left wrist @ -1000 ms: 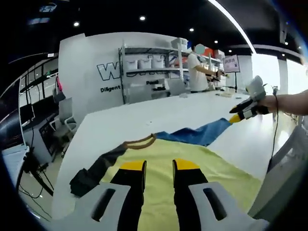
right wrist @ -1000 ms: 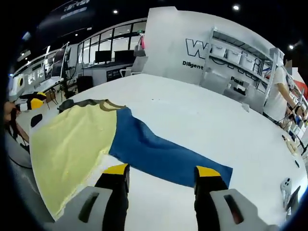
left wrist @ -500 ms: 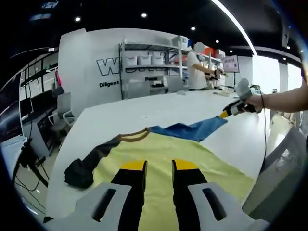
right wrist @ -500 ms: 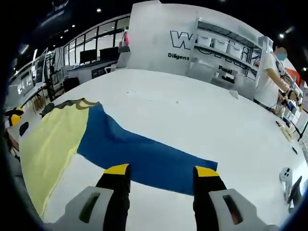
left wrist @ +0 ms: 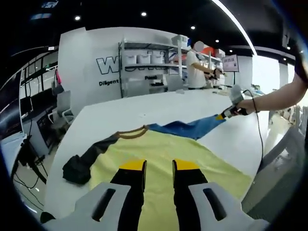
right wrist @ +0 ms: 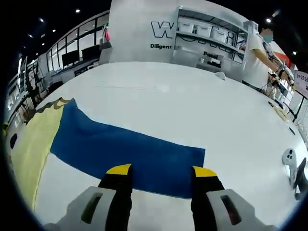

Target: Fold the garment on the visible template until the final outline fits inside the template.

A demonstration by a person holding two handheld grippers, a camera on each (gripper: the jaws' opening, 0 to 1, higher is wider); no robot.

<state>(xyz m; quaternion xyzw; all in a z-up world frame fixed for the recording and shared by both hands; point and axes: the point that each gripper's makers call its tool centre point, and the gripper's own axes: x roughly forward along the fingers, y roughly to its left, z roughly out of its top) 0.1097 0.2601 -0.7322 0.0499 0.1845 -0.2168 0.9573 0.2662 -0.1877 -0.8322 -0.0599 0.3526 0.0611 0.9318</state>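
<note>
Garment (left wrist: 168,151): yellow body, blue sleeve (right wrist: 130,151), dark sleeve (left wrist: 89,159), spread flat on the white table (right wrist: 192,106).
Left gripper (left wrist: 159,166): jaws narrowly parted over the yellow body, nothing between them.
Right gripper (right wrist: 156,169): jaws wide apart over the blue sleeve's cuff end, gripping nothing; also seen from the left gripper view (left wrist: 225,114) at that cuff.
Writing: wall sign (right wrist: 161,31) starts "W", smaller line below "Diligent"; rest hidden by shelving (left wrist: 149,65).
Person (right wrist: 255,50): stands at shelving.

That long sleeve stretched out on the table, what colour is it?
The sleeve is plain blue, clearest in the right gripper view.
</note>
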